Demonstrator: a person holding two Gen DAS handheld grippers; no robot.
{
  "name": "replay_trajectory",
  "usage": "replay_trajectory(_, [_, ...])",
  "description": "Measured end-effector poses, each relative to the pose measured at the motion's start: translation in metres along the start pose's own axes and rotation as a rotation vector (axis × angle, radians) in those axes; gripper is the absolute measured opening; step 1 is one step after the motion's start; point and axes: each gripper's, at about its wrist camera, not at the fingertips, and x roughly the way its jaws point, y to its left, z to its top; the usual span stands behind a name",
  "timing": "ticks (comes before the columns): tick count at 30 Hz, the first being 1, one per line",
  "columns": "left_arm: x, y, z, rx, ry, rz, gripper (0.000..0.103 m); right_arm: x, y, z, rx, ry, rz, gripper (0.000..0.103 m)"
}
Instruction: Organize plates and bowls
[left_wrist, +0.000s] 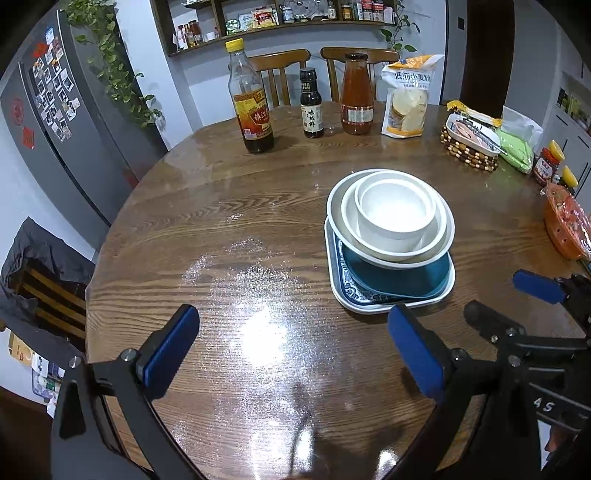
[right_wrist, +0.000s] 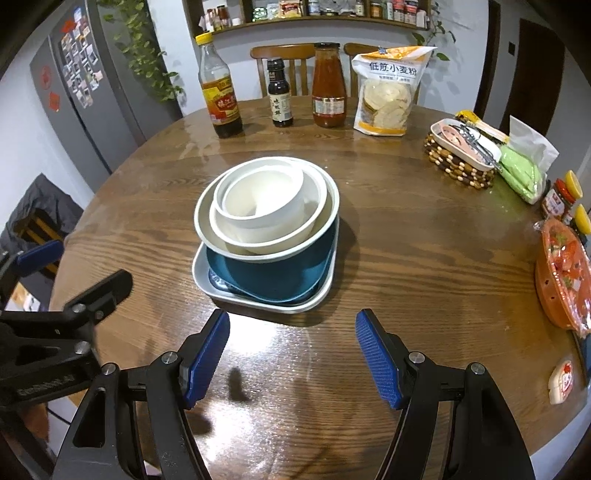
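left wrist view shows the left gripper (left_wrist: 291, 350) spread wide, holding nothing, its blue pads hanging over the near part of the round wooden table (left_wrist: 207, 236). just past its right pad sits the stack of dishes: a white square tray (left_wrist: 369, 306) with a blue pattern carries a dark blue plate (left_wrist: 399, 275), and on that a wide white bowl (left_wrist: 334, 210) holds a second white bowl (left_wrist: 349, 214) with a small white bowl (left_wrist: 395, 212) nested inside it. the stack stands near the middle of the table, a little toward its right side in this view. right wrist view shows the right gripper (right_wrist: 293, 352) also wide and holding nothing, with the tray's near edge just beyond its pads and not touching them.

along the far edge of the table stand a yellow-capped bottle (left_wrist: 251, 99), a small dark bottle (left_wrist: 311, 105), a red sauce bottle (left_wrist: 356, 96) and a bag of flour (left_wrist: 406, 98). toward the right edge lie a beaded mat (left_wrist: 467, 153) with a white dish on it, a green packet (left_wrist: 515, 149), red jars (left_wrist: 546, 166) and an orange basket (left_wrist: 567, 227).
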Motion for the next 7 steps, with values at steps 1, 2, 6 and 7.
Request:
replay_trajectory(1, [0.0006,-0.0001,-0.0003,0.001,0.001,0.001,0.102,-0.0001,0.0001,0.0001,0.001,-0.001,0.002,0.072])
replay_trajectory(2, [0.0013,0.0000,-0.0004,0.001,0.003,0.003,0.102,-0.0003,0.0000,0.0000,0.001,-0.001,0.002,0.072])
replay_trajectory(6, [0.0026,0.0023,-0.0013,-0.004,0.006,0.002,0.102,-0.0008,-0.0002,0.0004,-0.001,0.000,-0.002,0.072])
replay_trajectory(7, [0.0026,0.0024,-0.0014,-0.003,0.004,0.002,0.102,-0.0006,-0.0001,0.0001,0.001,-0.001,-0.001,0.072])
